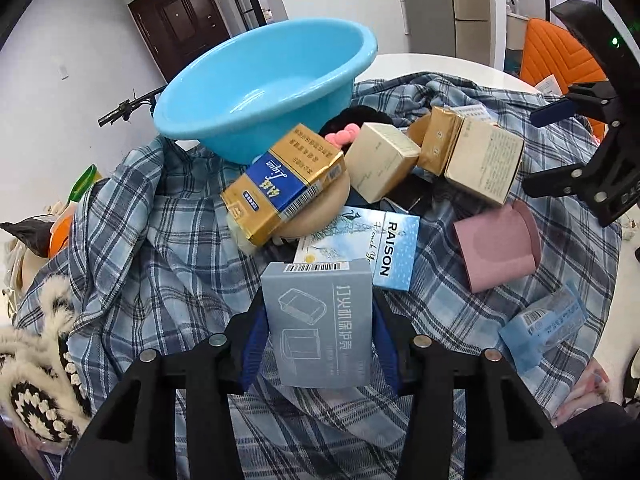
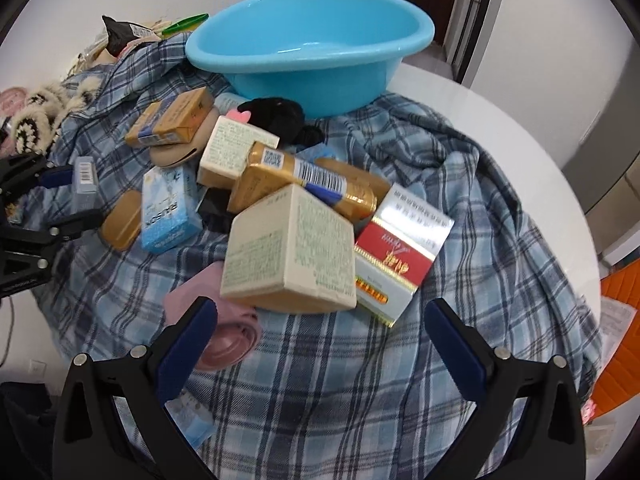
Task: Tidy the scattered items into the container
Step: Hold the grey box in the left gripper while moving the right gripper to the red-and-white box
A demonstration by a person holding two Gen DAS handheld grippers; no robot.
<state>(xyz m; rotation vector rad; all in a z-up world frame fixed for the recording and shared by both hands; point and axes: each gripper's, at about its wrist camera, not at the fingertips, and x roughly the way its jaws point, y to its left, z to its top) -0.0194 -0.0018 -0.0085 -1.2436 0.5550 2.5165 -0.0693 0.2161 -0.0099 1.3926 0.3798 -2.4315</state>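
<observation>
Left gripper [image 1: 320, 344] clenched on the grey box [image 1: 320, 320], long axis running straight out along the fingers, lifted just clear of the plaid cloth [image 1: 168, 264]. Blue basin [image 1: 256, 92] dead ahead and higher up, past the pile of 2 gold packs and cream boxes, so probably a carry up and over that heap. Right gripper [image 2: 320, 344] hanging wide open, nothing between the pads, parked near the big cream box [image 2: 292, 248], further from the basin's near rim.

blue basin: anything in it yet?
Empty. The blue basin shows only bare floor in both views; the boxes lie outside on the plaid cloth.
</observation>
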